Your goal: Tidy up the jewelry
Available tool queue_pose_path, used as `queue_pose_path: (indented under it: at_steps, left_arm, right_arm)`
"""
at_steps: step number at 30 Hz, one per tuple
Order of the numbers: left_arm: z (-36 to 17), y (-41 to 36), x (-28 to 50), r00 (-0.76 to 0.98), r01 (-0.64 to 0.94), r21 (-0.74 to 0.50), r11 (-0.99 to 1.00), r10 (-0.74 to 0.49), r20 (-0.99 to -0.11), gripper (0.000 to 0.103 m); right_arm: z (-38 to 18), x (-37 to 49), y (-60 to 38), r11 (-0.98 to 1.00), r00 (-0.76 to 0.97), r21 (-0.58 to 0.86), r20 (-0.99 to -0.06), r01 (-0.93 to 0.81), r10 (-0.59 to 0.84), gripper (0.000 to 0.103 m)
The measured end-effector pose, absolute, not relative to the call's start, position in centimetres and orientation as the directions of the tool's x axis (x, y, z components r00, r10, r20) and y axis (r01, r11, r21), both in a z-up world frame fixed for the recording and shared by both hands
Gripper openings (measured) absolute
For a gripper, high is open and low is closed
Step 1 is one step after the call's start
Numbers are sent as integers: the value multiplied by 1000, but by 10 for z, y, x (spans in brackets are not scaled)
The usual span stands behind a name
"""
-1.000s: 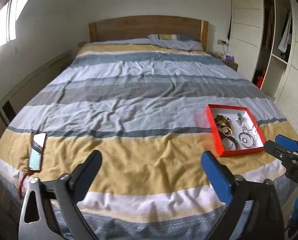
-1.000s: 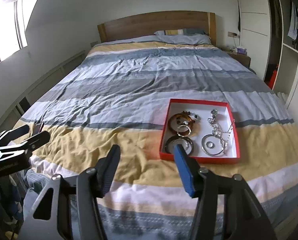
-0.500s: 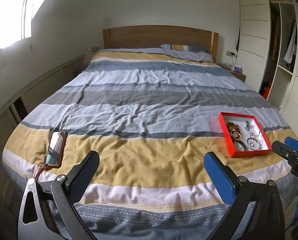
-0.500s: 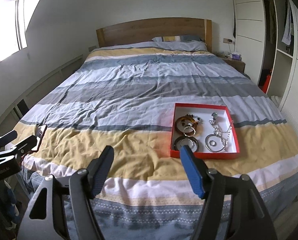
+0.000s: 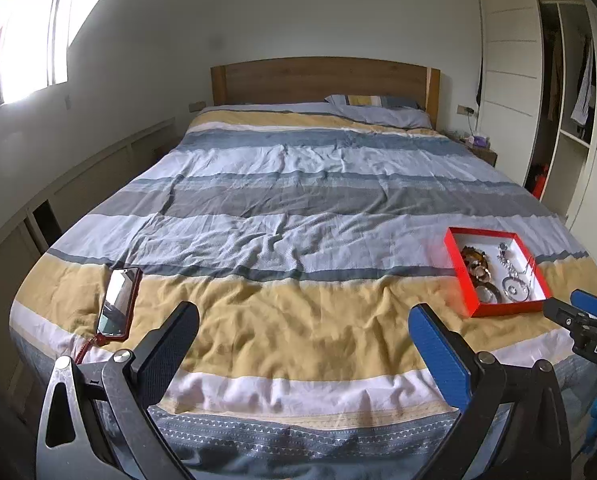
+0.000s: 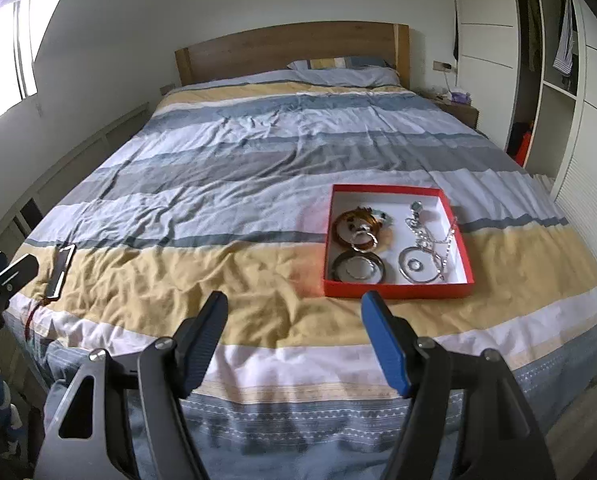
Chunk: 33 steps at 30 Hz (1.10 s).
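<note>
A red tray with a white inside lies on the striped bedspread near the foot of the bed. In it are amber bangles, a dark bangle, a silver hoop and a silver chain. My right gripper hovers open just short and left of the tray, with nothing between its fingers. My left gripper stands wide open over the yellow stripe, well left of the tray, and is empty. Each gripper's tips show at the edge of the other's view.
A phone in a red case lies on the bedspread near the left front corner, with a red cord hanging from it. A wooden headboard and a pillow are at the far end. An open wardrobe stands to the right.
The right gripper's jaws have spread wider. The left gripper's view has pulled back and shifted, so the tray looks smaller and farther right, and the phone shows more fully.
</note>
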<state>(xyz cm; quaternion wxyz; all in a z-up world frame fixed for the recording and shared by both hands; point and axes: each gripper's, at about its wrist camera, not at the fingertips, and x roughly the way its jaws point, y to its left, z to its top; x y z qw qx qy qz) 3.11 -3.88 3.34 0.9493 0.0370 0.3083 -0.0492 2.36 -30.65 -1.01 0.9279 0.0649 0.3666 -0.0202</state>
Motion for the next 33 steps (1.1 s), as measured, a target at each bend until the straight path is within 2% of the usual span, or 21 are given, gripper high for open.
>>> queue_pose_path:
  at_steps: [33]
  left_arm:
    - [-10,-47,68,724,143,41,989,-76,-686,102]
  right_arm:
    - [-54,50,-326,986,668,123,-744,115,14,68]
